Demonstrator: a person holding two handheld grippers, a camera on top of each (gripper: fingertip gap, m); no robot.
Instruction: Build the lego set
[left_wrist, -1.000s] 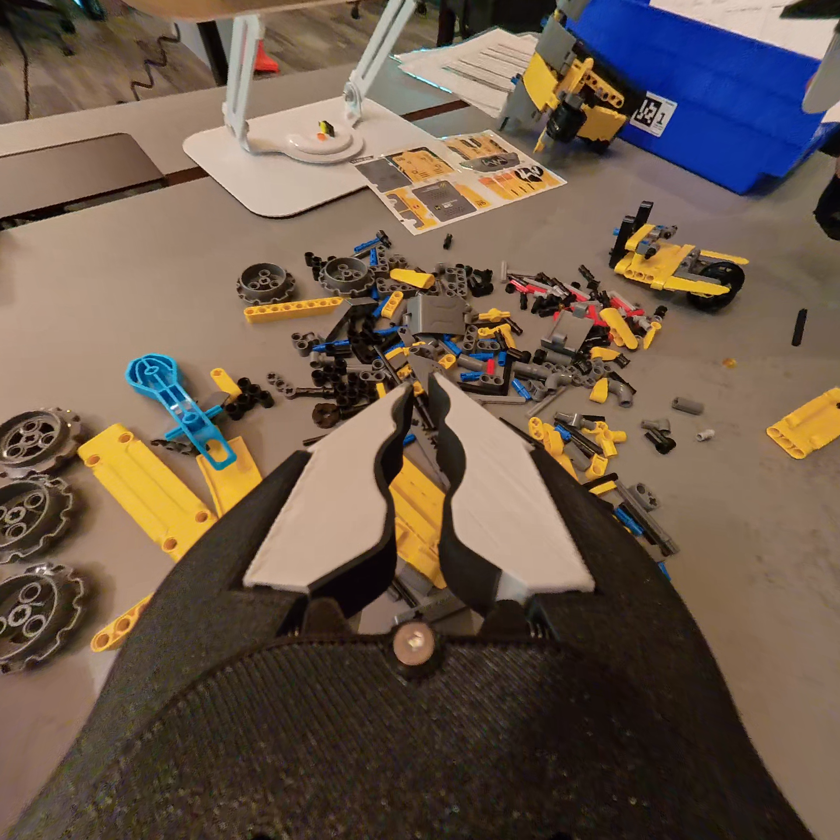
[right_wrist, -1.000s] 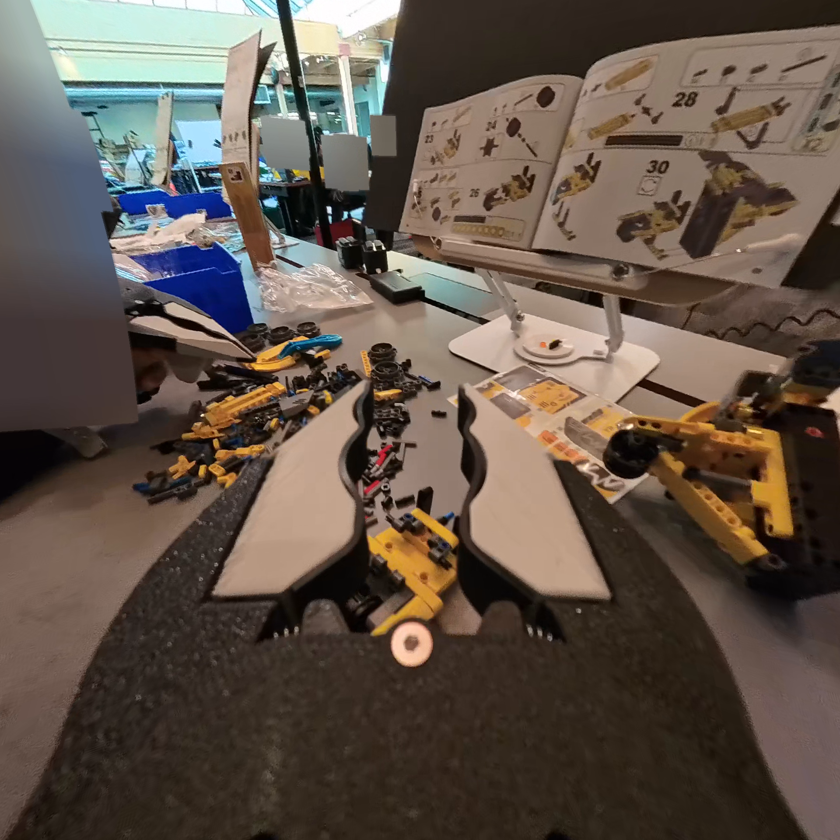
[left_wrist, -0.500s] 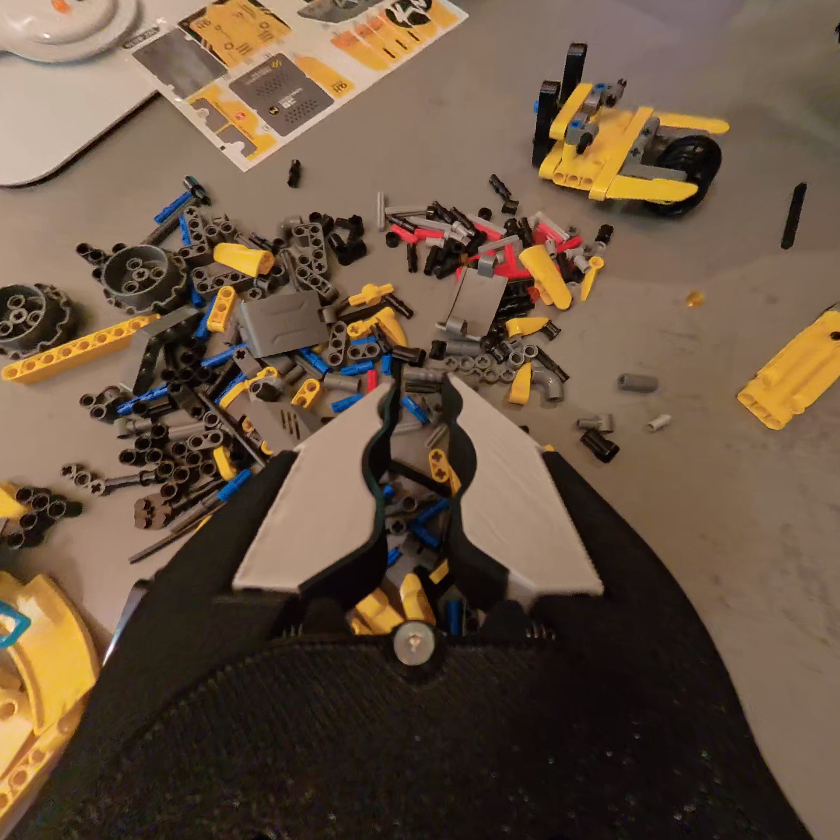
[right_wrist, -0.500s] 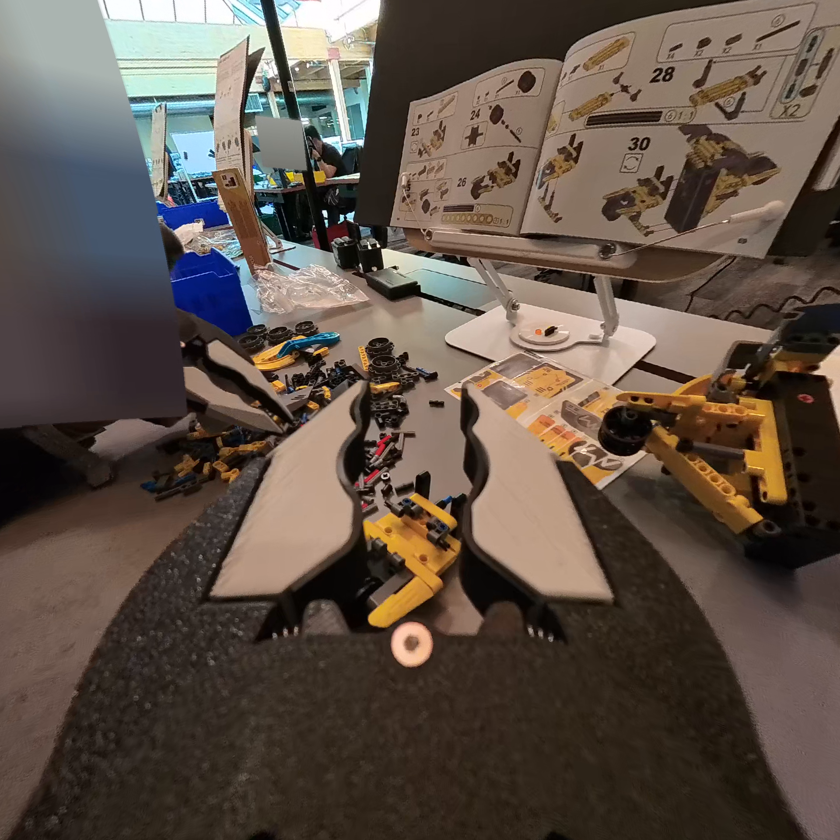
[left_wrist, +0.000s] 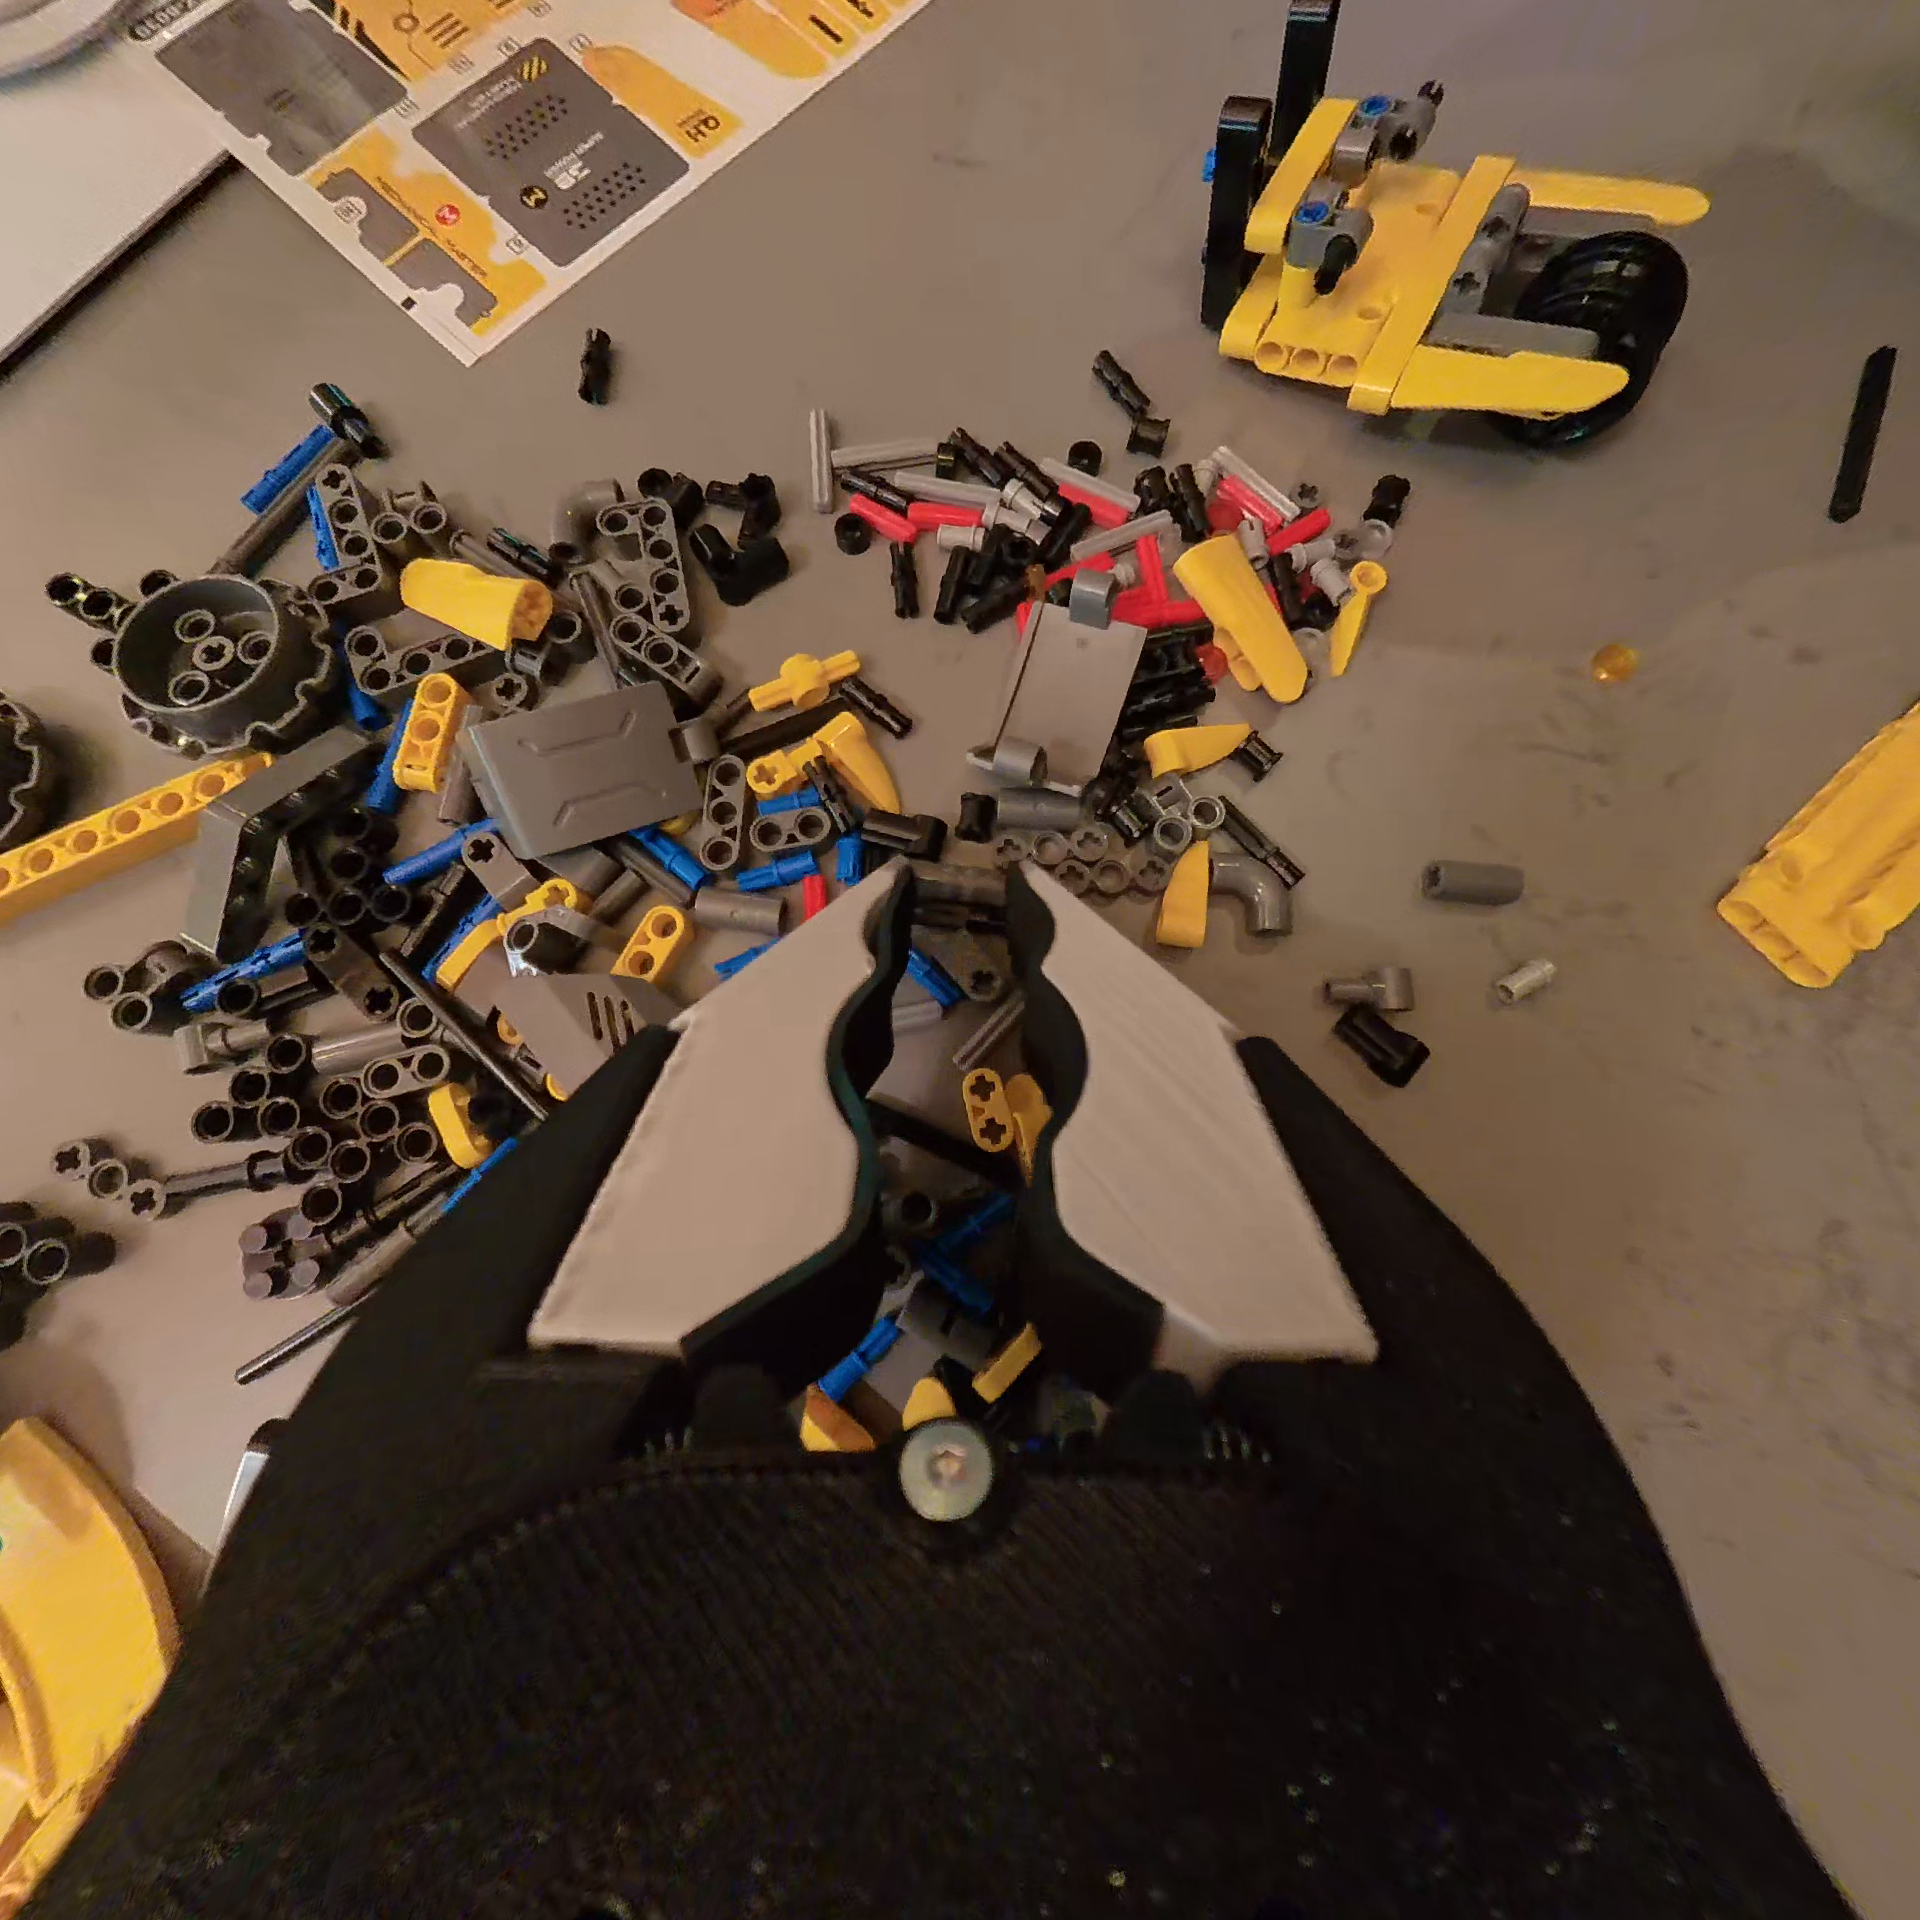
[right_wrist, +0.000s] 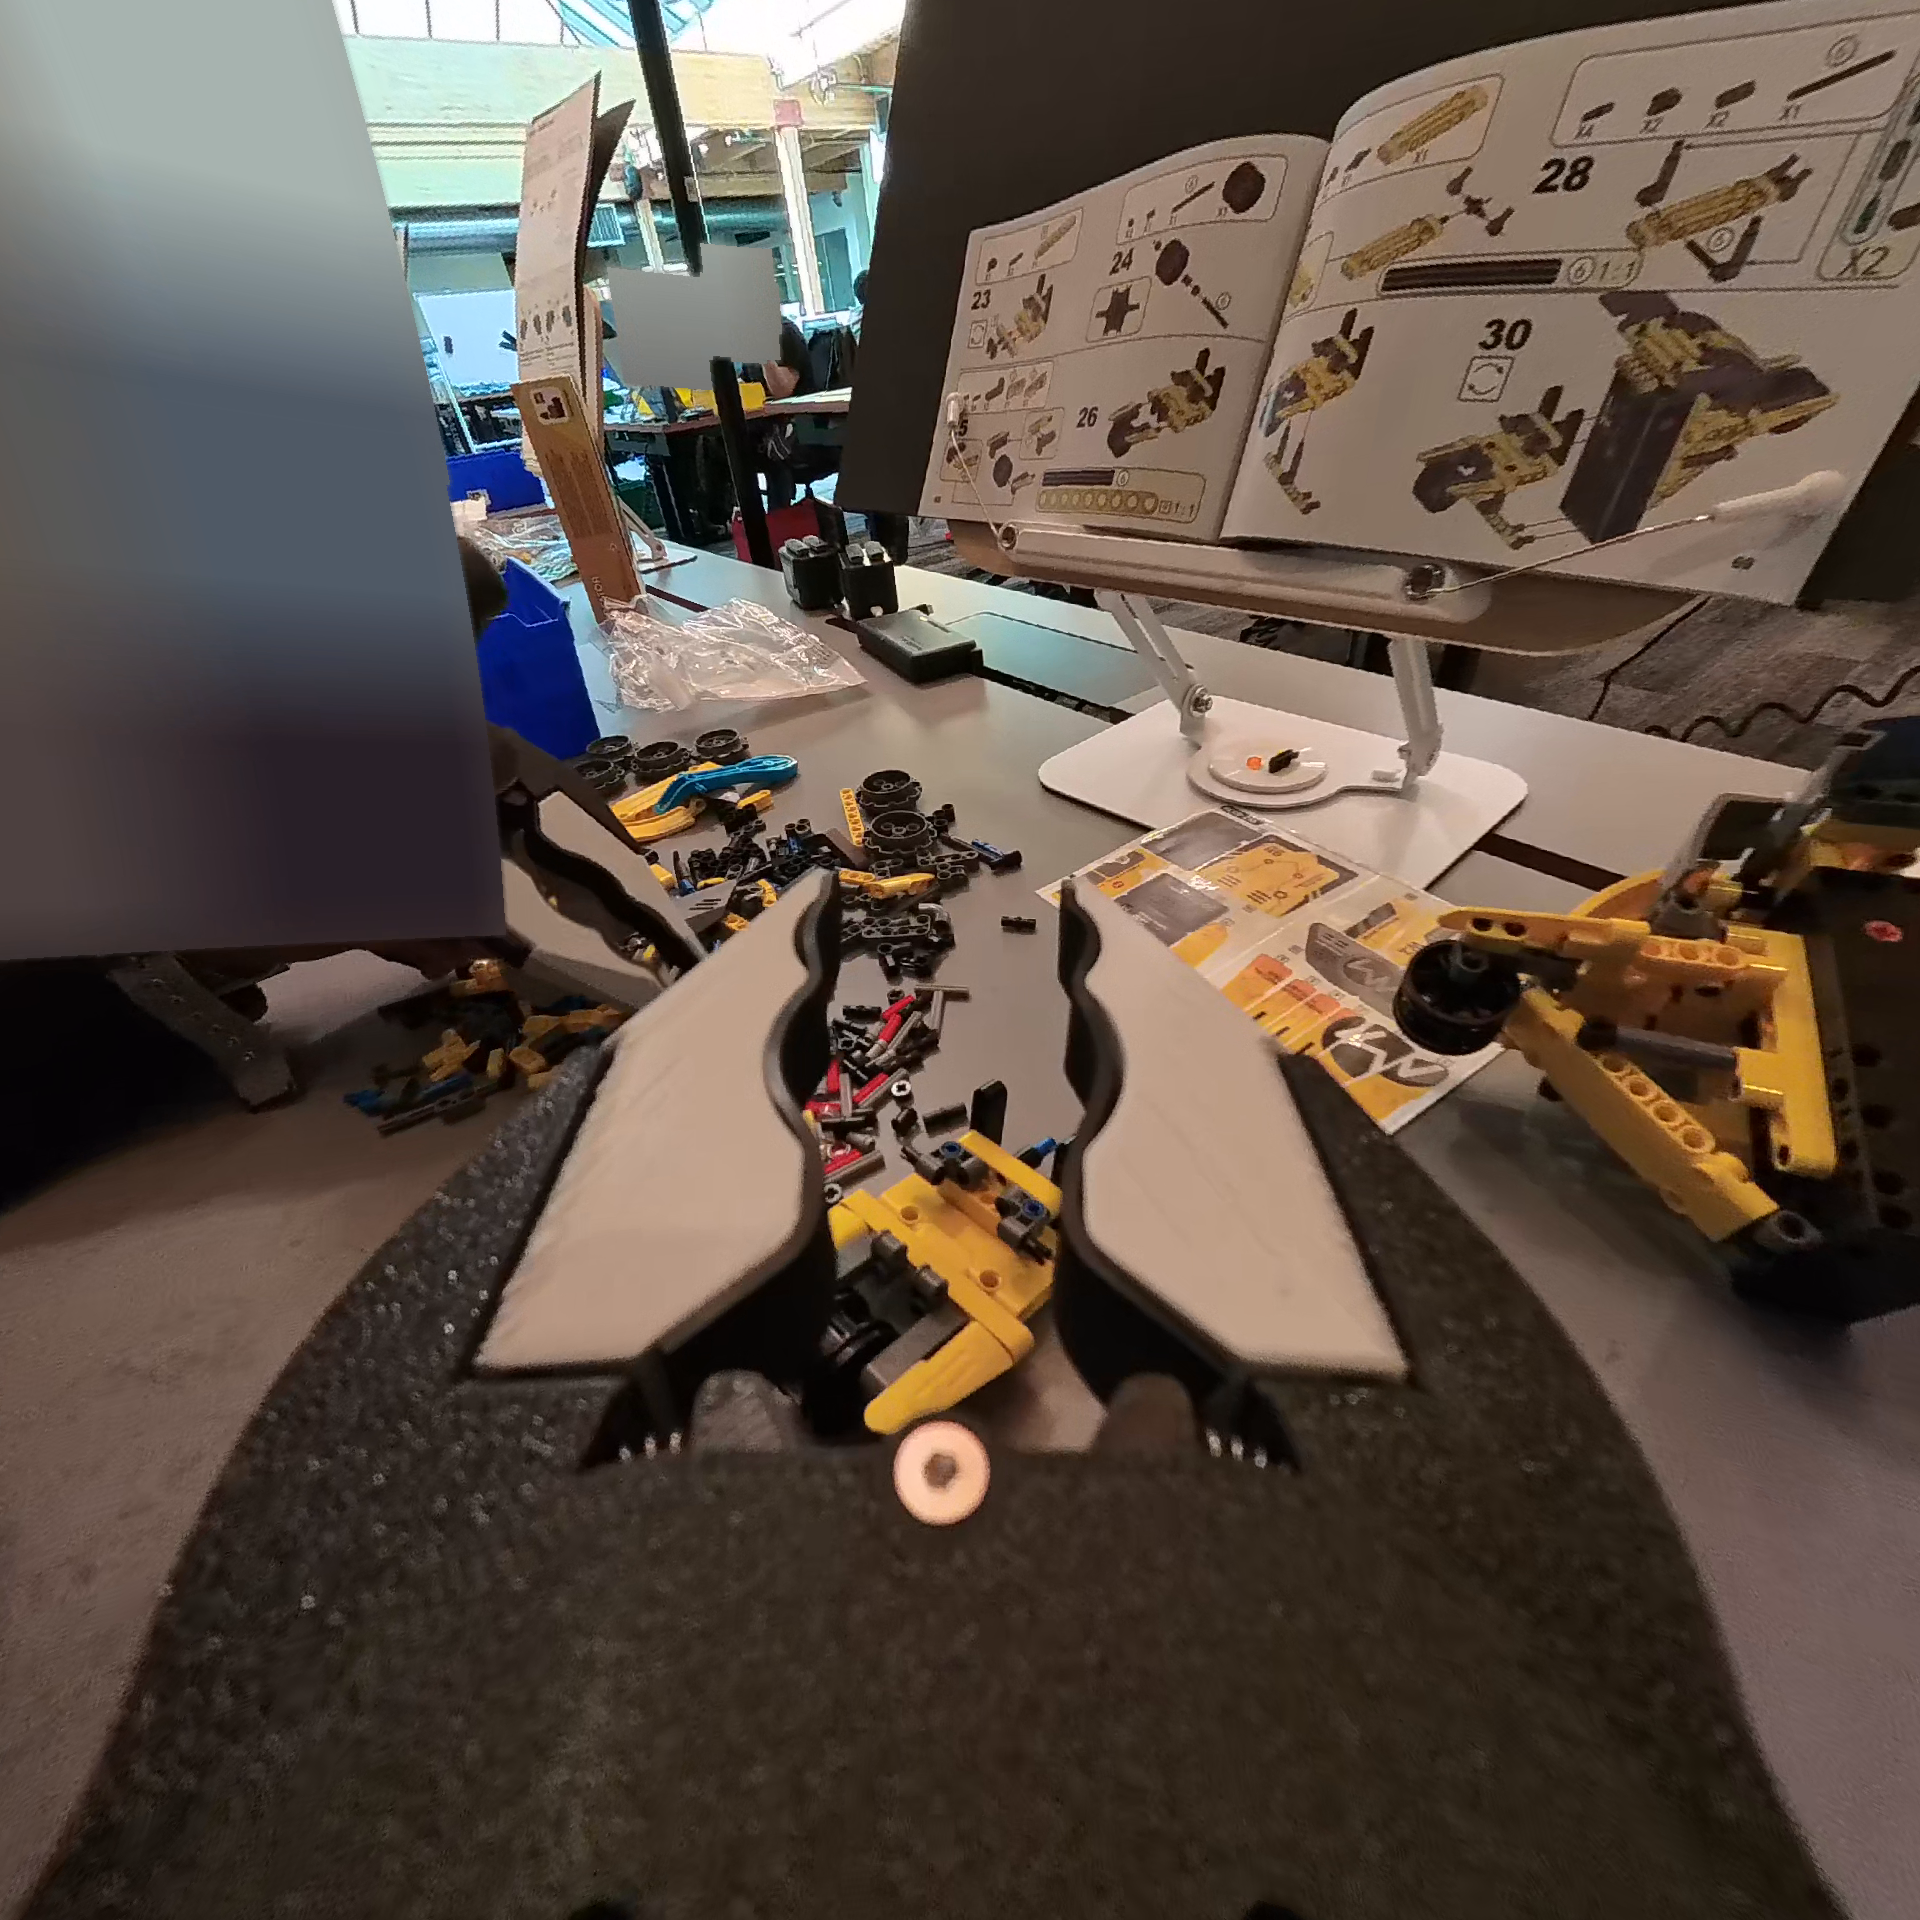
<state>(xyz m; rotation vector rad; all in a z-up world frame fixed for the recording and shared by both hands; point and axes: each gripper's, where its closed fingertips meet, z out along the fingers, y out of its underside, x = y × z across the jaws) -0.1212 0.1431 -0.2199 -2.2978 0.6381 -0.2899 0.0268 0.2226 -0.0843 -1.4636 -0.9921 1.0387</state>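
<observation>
**Desk inventory: two grippers over loose building parts**

Left gripper (left_wrist: 958, 883): jaws parted narrowly, empty, tips low over the heap of loose parts (left_wrist: 644, 790). Right gripper (right_wrist: 945, 909): jaws wide apart, empty, above a small yellow sub-assembly (right_wrist: 951, 1236). Beyond: sticker sheet (right_wrist: 1278, 925), larger yellow-and-black model (right_wrist: 1683, 1018), open instruction booklet (right_wrist: 1403, 312) on a white stand (right_wrist: 1288, 790). Many parts remain unassembled.

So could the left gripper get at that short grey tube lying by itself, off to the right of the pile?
Probably yes. The left gripper is open and holds nothing, and the grey tube lies alone on bare table with clear space around it; nothing stands between them.
</observation>
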